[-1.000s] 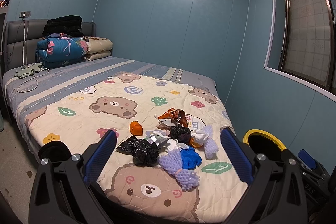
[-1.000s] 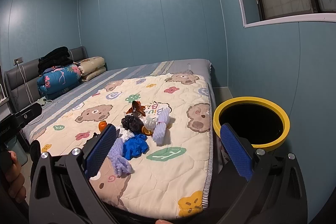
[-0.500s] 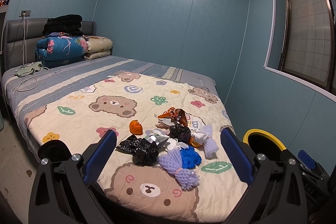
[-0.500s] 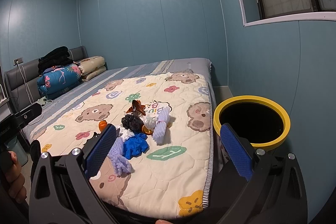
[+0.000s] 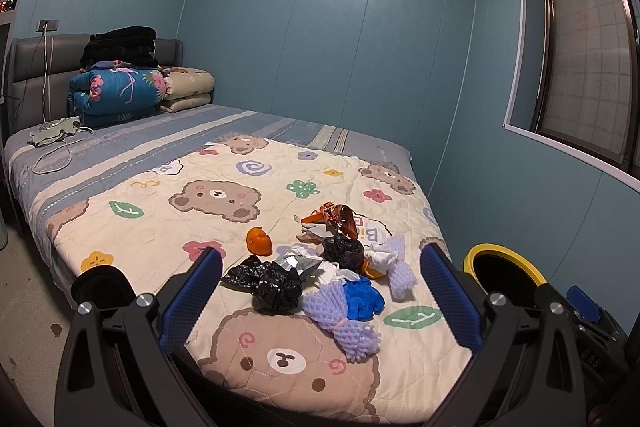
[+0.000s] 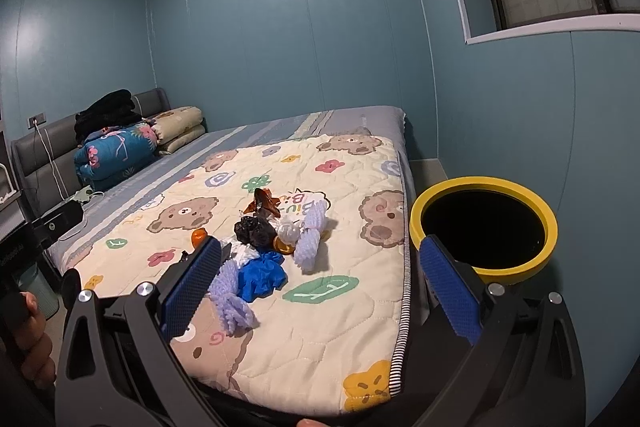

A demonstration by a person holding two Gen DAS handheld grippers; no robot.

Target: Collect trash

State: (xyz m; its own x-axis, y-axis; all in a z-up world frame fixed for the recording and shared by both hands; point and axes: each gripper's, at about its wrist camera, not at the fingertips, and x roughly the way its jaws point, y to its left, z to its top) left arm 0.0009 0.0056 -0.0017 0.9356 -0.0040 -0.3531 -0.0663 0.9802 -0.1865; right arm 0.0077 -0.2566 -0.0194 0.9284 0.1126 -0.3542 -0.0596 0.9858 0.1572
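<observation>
A heap of trash lies on the bear-print quilt (image 5: 224, 223) near the bed's foot: a crumpled black bag (image 5: 276, 285), lilac foam netting (image 5: 340, 319), a blue glove (image 5: 362, 299), an orange peel (image 5: 258, 240), a brown foil wrapper (image 5: 340, 217) and white scraps. In the right wrist view the same heap shows the blue glove (image 6: 260, 275), the netting (image 6: 310, 231) and a black bag (image 6: 254, 231). My left gripper (image 5: 320, 299) stands open, short of the heap. My right gripper (image 6: 320, 287) is open too, holding nothing. A black bin with a yellow rim (image 6: 484, 227) stands beside the bed.
Folded quilts (image 5: 116, 93) and dark clothes are stacked at the headboard, with a cable (image 5: 52, 159) trailing over the sheet. The blue wall and a window (image 5: 584, 59) close off the right side. A person's hand (image 6: 28, 343) shows at the lower left of the right wrist view.
Both views have shifted only slightly; the trash heap sits a touch lower and nearer in the left wrist view. Nothing was picked up and both grippers stayed open.
</observation>
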